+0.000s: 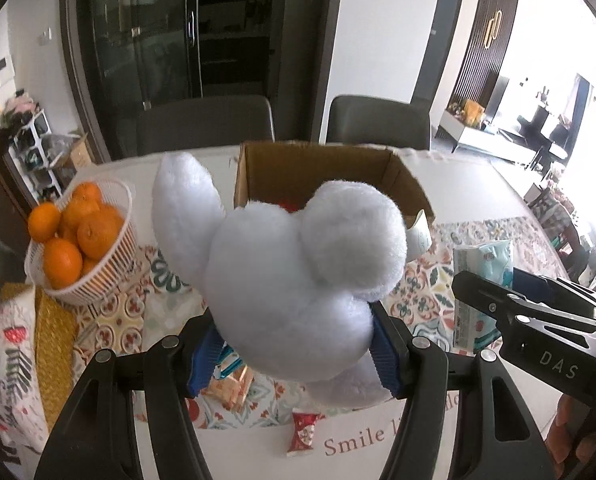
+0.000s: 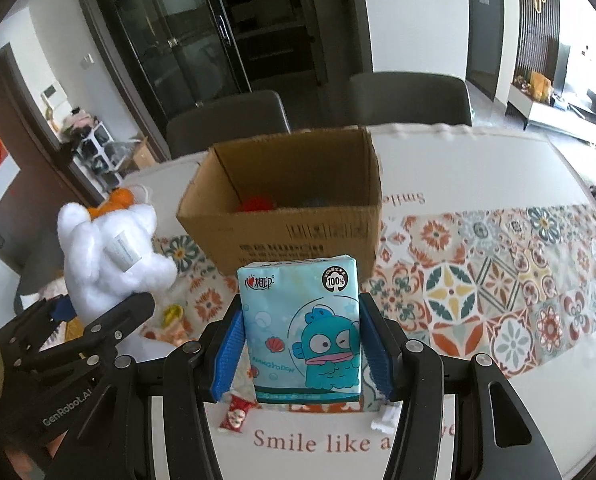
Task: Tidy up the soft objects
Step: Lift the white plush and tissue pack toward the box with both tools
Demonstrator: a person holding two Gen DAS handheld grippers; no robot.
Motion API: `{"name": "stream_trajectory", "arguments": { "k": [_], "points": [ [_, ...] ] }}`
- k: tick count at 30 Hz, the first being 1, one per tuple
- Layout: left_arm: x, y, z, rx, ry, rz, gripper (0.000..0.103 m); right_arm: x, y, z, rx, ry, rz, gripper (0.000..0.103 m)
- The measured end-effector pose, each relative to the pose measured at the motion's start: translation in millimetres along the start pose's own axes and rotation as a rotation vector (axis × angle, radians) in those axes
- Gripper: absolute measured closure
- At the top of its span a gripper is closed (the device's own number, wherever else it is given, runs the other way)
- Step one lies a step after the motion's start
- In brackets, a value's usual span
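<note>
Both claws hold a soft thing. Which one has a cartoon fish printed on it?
The blue tissue pack in the right claw; the left claw holds a plain white plush toy.

Bright daylight from right, blown-out glare there; fisheye edges bent, corners dark.

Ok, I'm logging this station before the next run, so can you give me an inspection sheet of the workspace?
Surface: table under a patterned cloth reading "Smile like a...".
Job's things: white plush in the left tool; tissue pack in the right tool; open cardboard box behind them, something red inside.
Clutter: basket of oranges; red candy wrapper; other small wrappers under the plush.
Grippers: both shut on their loads, held above the table.
Cables: nothing seen.
Surroundings: two grey chairs, dark glass cabinet, living room at right.
</note>
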State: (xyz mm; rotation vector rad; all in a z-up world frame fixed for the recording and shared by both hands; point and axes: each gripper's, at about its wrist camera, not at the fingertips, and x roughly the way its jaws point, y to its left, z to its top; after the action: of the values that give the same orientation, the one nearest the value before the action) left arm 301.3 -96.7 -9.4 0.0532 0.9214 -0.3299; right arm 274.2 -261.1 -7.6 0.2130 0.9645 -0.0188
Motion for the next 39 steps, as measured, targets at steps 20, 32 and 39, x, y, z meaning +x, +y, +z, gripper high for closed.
{"name": "stream_trajectory", "arguments": {
  "k": [20, 32, 39],
  "points": [
    [-9, 1, 52, 0.046, -0.105, 0.005, 0.039, -14, 0, 53, -0.005, -0.100, 0.035, 0.048],
    [11, 4, 84, 0.085, -0.097, 0.042, 0.039, 5, 3, 97, -0.040, -0.099, 0.024, 0.048],
    [35, 7, 102, 0.085, -0.056, 0.031, 0.039, 30, 2, 120, -0.050, -0.058, 0.032, 0.048]
  ]
}}
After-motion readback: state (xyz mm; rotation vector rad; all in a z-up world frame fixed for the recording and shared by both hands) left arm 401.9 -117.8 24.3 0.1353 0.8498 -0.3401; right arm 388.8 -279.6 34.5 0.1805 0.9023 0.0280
